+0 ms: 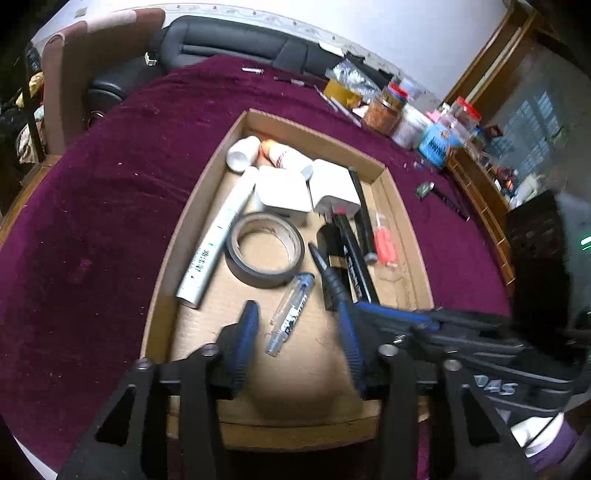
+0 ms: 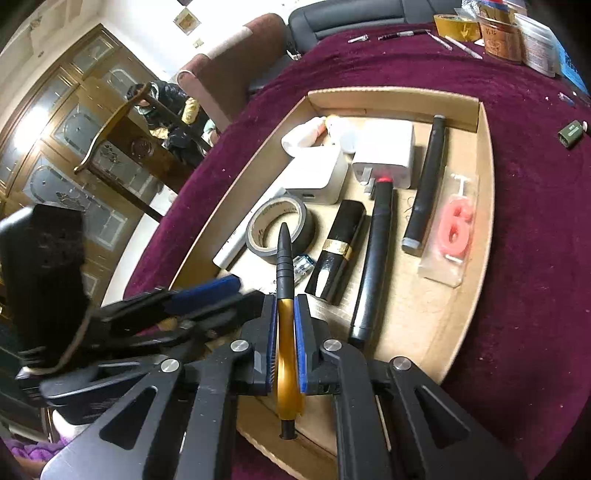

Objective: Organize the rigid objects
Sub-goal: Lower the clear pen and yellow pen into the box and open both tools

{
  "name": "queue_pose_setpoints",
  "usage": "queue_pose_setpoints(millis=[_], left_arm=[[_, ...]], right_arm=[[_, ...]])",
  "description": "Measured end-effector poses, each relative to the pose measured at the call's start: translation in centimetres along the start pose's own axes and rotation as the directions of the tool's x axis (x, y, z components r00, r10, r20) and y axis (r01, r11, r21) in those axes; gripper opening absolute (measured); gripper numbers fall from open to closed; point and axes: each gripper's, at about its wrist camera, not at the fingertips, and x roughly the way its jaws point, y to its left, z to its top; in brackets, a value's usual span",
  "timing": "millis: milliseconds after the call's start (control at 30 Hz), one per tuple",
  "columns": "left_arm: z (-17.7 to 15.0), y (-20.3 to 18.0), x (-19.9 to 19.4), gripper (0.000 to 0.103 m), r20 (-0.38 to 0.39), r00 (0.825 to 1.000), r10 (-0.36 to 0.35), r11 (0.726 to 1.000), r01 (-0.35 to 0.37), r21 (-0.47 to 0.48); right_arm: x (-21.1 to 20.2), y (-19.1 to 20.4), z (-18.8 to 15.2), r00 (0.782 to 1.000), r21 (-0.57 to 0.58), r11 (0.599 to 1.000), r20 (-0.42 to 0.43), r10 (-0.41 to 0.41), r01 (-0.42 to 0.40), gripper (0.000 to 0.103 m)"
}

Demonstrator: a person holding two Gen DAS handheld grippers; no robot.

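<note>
The cardboard tray (image 2: pixel 476 110) lies on the dark red tablecloth (image 2: pixel 535 221) and already holds most of the rigid objects. In the right wrist view, the grey tape roll (image 2: pixel 279 230) sits near the centre, two white chargers (image 2: pixel 321 177) at about 12 o'clock from it, a white tube (image 2: pixel 236 247) at its 9 o'clock, a black and gold lipstick case (image 2: pixel 338 251) at its 3 o'clock, then two long black sticks (image 2: pixel 373 266) and a pink "6" candle in its packet (image 2: pixel 452 236) further toward 3 o'clock.

The right gripper (image 2: pixel 285 332) has its blue pads pressed on a gold and black pen (image 2: pixel 286 280). The pen tip points toward 12 o'clock, over the tape roll, and the pen is not yet put down.

In the left wrist view, the left gripper (image 1: pixel 299 328) has its fingers partly apart, with nothing pressed between them. A clear pen (image 1: pixel 290 314) lies flat on the tray floor between the fingers, so I judge it is already placed.

Some things remain outside the tray: thin pens (image 2: pixel 402 34) and a yellow tape roll (image 2: pixel 458 26) at the far edge of the table at 12 o'clock, and a small green object (image 2: pixel 570 133) on the cloth at 2 o'clock. I judge the task is more than half done; the held pen and these loose pieces are left.
</note>
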Motion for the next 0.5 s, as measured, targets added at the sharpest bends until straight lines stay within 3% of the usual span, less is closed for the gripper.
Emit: queue_pose_setpoints(millis=[100, 233, 300, 500], left_arm=[[0.2, 0.6, -0.7, 0.048, 0.025, 1.000, -0.001, 1.000, 0.002, -0.021], [0.1, 1.4, -1.0, 0.051, 0.038, 0.999, 0.005, 0.999, -0.004, -0.035], [0.2, 1.7, -1.2, 0.052, 0.048, 0.999, 0.008, 0.999, -0.006, -0.042], [0.2, 1.4, -1.7, 0.059, 0.086, 0.996, 0.039, 0.998, -0.036, -0.042]], right_arm=[[1.0, -0.2, 0.0, 0.999, 0.019, 0.999, -0.019, -0.035, 0.036, 0.008], [0.9, -0.4, -0.1, 0.990, 0.022, 0.990, 0.008, -0.140, 0.140, 0.008], [0.4, -0.4, -0.1, 0.988, 0.022, 0.988, 0.023, -0.151, 0.150, 0.008], [-2.4, 0.7, -0.5, 0.974, -0.037, 0.983, 0.145, -0.172, 0.179, 0.008]])
